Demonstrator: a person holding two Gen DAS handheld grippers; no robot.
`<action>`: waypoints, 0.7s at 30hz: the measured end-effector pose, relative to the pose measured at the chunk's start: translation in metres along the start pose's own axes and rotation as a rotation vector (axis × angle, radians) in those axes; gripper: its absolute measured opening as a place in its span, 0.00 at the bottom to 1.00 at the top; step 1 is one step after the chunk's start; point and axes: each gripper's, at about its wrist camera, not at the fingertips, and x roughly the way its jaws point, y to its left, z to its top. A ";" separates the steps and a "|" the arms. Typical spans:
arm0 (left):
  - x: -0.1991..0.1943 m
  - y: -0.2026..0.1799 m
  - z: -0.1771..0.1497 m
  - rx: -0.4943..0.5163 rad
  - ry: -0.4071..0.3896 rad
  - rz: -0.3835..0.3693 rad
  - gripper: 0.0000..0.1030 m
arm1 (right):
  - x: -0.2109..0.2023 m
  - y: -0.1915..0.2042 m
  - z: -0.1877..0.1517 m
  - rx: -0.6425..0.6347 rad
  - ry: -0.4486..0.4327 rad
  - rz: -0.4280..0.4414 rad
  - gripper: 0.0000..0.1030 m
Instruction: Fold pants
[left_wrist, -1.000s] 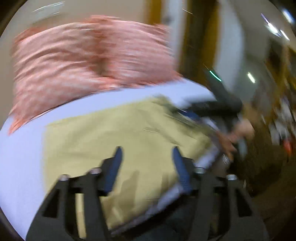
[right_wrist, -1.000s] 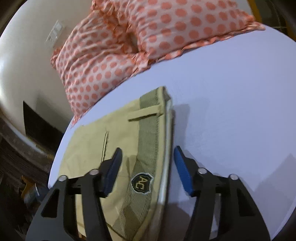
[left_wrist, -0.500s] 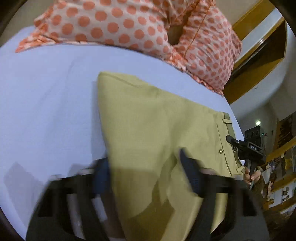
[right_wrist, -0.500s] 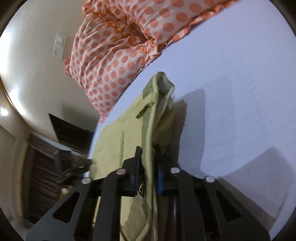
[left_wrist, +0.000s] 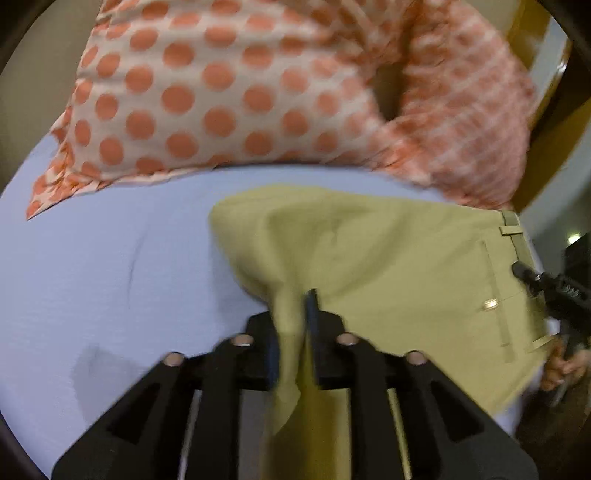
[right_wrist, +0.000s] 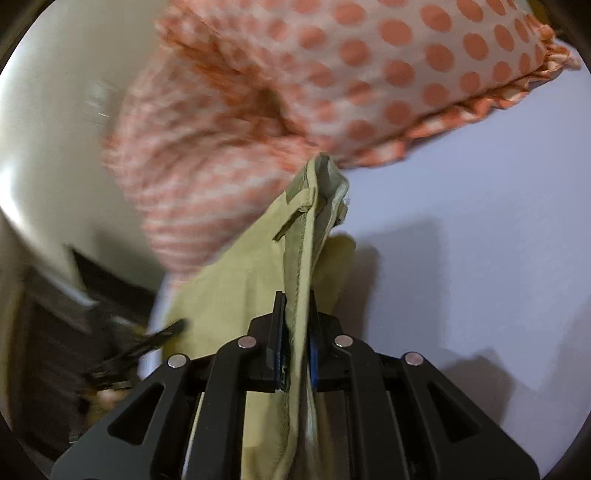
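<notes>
Olive-khaki pants (left_wrist: 388, 254) lie folded on a pale lilac bed sheet (left_wrist: 92, 277). My left gripper (left_wrist: 293, 314) is shut on a bunched fold at the pants' near edge and lifts it off the sheet. My right gripper (right_wrist: 295, 317) is shut on the pants' waistband (right_wrist: 299, 236), which rises up between the jaws toward the pillows. In the left wrist view the right gripper (left_wrist: 554, 291) and the hand holding it show at the waistband end, far right.
Two pink pillows with orange dots (left_wrist: 229, 92) lie at the head of the bed, also in the right wrist view (right_wrist: 332, 74). A white wall (right_wrist: 48, 129) and dark furniture (right_wrist: 55, 332) are to the left there.
Both grippers closed on the pants: the right one on the waistband first, then the left on the near fold. Both ends now lift off the sheet.
</notes>
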 end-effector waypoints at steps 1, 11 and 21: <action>-0.003 -0.001 -0.005 0.013 -0.016 0.019 0.29 | 0.007 -0.003 -0.002 -0.001 0.023 -0.057 0.19; -0.054 -0.037 -0.048 0.036 -0.078 -0.204 0.55 | -0.027 0.025 -0.028 -0.097 -0.047 -0.001 0.81; -0.075 -0.070 -0.106 0.087 -0.136 -0.039 0.89 | -0.060 0.067 -0.091 -0.249 -0.157 -0.190 0.99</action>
